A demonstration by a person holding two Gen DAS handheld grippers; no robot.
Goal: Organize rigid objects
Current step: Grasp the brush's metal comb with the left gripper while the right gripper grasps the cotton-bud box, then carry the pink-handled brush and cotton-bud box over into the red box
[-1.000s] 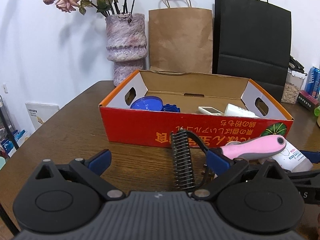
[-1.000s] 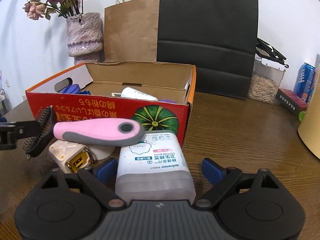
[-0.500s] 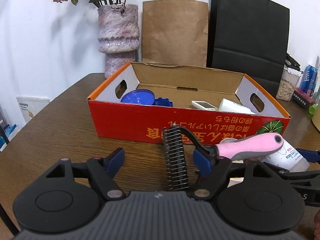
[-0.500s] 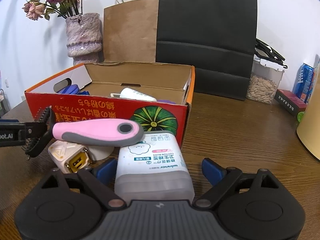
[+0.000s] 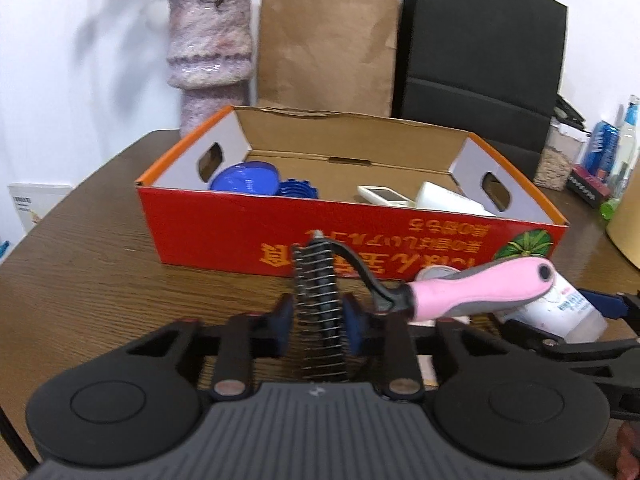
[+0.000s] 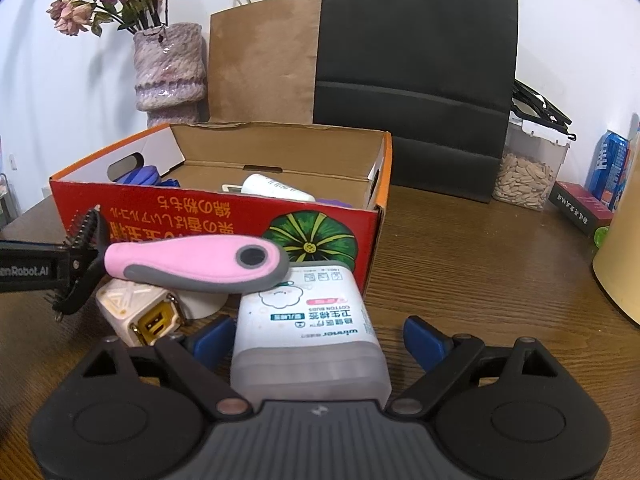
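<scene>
My left gripper (image 5: 318, 326) is shut on the black metal head of a pink-handled pet comb (image 5: 476, 288). The comb also shows in the right wrist view (image 6: 192, 262), its handle lying across a white cotton-bud box (image 6: 310, 328). My right gripper (image 6: 318, 334) is open, its blue pads on either side of that box; the left pad is close against it. A red cardboard box (image 5: 348, 236) stands open behind, also in the right wrist view (image 6: 216, 216). It holds a blue lid (image 5: 244, 178), a white remote (image 5: 384, 196) and a white bottle (image 6: 276, 188).
A cream cube-shaped charger (image 6: 138, 312) lies left of the cotton-bud box. A purple vase (image 5: 210, 56), a brown paper bag (image 5: 328, 44) and a black bag (image 5: 480, 64) stand behind the box. A jar of seeds (image 6: 528, 172) and cans are at the right.
My left gripper has moved right and closed its pads on the comb's metal head. The right gripper and the cotton-bud box have stayed put.
</scene>
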